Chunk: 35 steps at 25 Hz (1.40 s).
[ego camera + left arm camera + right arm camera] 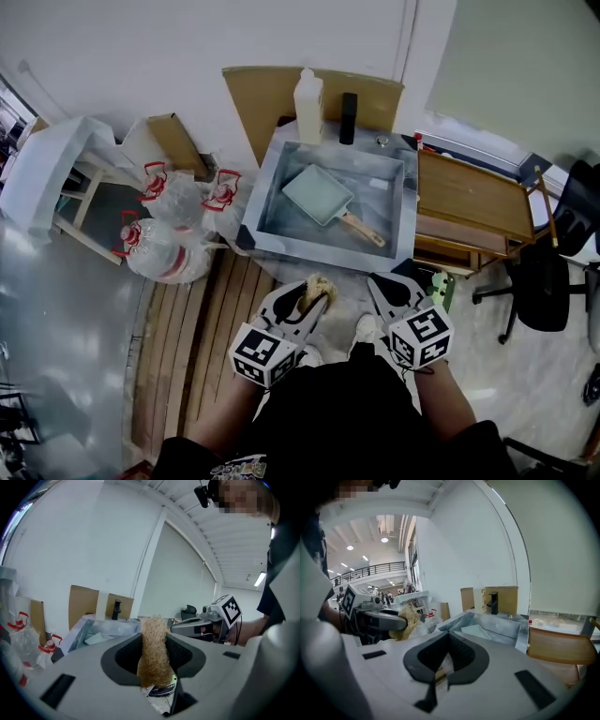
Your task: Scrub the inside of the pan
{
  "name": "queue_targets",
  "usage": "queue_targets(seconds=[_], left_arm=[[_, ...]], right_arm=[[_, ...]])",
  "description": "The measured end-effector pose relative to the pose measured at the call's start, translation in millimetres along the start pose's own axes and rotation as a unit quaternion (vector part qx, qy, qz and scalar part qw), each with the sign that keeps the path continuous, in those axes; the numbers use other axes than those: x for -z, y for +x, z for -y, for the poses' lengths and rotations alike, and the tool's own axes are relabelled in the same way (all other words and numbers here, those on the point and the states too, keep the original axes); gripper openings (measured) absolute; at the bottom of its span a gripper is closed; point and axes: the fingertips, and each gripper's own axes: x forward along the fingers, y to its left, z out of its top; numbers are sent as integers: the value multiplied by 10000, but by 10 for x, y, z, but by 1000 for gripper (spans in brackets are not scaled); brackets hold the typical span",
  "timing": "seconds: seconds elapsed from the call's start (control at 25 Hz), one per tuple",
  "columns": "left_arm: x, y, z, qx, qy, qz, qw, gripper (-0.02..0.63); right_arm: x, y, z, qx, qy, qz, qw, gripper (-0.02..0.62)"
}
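Note:
A pale green rectangular pan (pixel 319 194) with a wooden handle lies in the steel sink basin (pixel 405 211), handle toward the near right. My left gripper (pixel 315 292) hovers in front of the sink's near edge, shut on a tan fibrous scrubber (pixel 318 286). In the left gripper view the scrubber (pixel 153 653) stands upright between the jaws, with the pan (pixel 96 638) far ahead. My right gripper (pixel 384 283) is beside it on the right, shut and empty. In the right gripper view its jaws (pixel 449 638) meet with nothing between them and the pan (pixel 476 631) lies ahead.
A white bottle (pixel 307 94) and a black faucet (pixel 348 117) stand at the sink's back edge before cardboard (pixel 258 98). Water jugs (pixel 169 239) sit on the left, a wooden cabinet (pixel 469 211) and an office chair (pixel 548 281) on the right. Wooden slats (pixel 202 337) lie underfoot.

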Motion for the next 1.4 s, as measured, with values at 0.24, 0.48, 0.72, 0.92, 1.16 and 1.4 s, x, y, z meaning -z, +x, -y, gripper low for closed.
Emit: queue_targets(seconds=[0.24, 0.48, 0.72, 0.92, 1.16, 1.4], left_arm=[[55, -79, 56, 67, 6, -19, 10000, 144], [91, -110, 102, 127, 34, -64, 9999, 144], [86, -139, 72, 151, 40, -66, 9999, 144], [72, -143, 43, 192, 12, -23, 9998, 144], [87, -166, 42, 245, 12, 14, 9997, 144], [75, -188, -7, 274, -19, -24, 9996, 144]], right_arm=[[40, -84, -101, 40, -13, 13, 10000, 9], [56, -91, -142, 45, 4, 31, 10000, 9], [42, -70, -195, 50, -28, 19, 10000, 9], [34, -73, -213, 105, -45, -5, 9999, 9], [54, -81, -248, 167, -49, 4, 9998, 9], [31, -54, -275, 199, -19, -16, 9998, 9]])
